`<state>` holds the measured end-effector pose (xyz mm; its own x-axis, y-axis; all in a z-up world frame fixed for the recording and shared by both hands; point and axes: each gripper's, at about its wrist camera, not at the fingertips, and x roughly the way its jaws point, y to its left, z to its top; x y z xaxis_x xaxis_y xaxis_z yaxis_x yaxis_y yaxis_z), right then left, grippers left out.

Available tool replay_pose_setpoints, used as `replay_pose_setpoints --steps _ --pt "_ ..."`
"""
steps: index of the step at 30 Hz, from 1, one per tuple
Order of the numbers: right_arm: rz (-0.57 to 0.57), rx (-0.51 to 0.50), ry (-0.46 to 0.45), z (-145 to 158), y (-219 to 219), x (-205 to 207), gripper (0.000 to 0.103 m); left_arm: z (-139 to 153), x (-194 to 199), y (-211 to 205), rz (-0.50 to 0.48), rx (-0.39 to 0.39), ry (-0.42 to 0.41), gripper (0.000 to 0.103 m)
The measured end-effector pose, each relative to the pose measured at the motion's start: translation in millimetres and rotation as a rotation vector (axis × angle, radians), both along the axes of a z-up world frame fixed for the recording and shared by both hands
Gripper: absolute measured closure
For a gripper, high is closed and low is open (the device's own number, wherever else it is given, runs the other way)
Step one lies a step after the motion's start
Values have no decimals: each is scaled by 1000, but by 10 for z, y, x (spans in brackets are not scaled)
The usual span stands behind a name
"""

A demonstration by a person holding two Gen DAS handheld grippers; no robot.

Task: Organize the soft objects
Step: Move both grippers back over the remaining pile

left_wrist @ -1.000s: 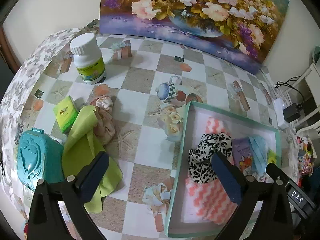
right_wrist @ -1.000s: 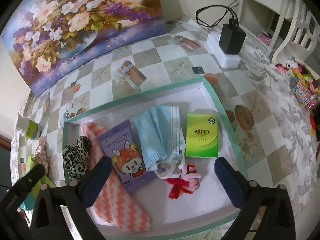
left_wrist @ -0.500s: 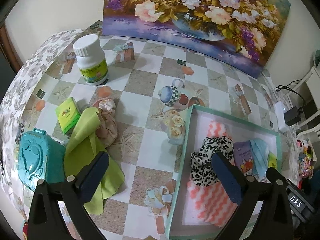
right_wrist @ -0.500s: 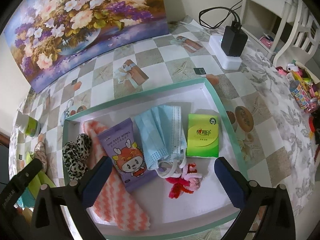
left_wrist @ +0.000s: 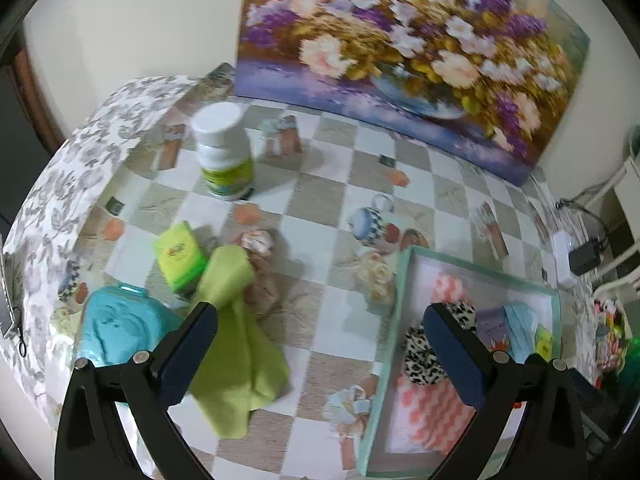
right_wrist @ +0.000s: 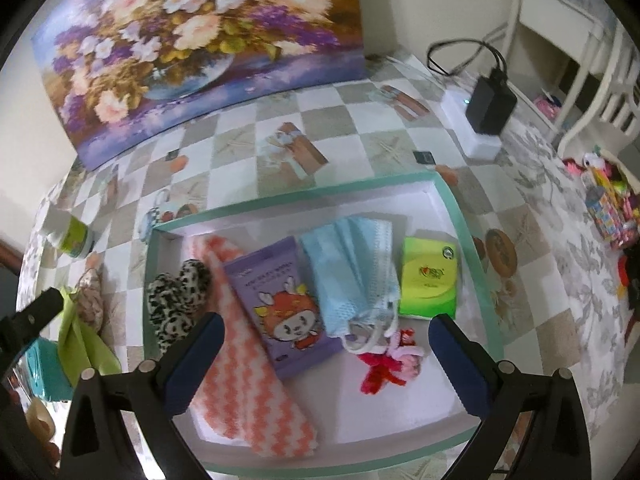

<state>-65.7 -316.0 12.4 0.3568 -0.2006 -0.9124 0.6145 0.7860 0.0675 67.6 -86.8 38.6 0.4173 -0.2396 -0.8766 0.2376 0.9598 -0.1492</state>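
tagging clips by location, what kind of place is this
Most likely a room in a home: a table under a patterned tablecloth, a flower painting leaning on the wall, and white furniture beside a plugged-in charger.

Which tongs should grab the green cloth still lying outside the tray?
Left. The left tongs are open, with the green cloth right by their left finger. The right tongs are open over the tray, further from the cloth.
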Motion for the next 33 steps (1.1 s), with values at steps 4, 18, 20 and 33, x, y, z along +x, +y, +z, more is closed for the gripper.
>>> replay_pose_setpoints --steps 4,18,20,33 --pt "3 -22 -15 55 66 8 0 139 101 266 68 -12 -41 1" --pt "149 -43 -57 102 575 280 0 194 411 1204 257 -37 -34 1" --pt "188 -42 -56 85 691 336 0 184 435 1269 263 -41 -30 1" --pt "341 88 -165 147 1304 622 0 99 562 1694 311 -24 4 1"
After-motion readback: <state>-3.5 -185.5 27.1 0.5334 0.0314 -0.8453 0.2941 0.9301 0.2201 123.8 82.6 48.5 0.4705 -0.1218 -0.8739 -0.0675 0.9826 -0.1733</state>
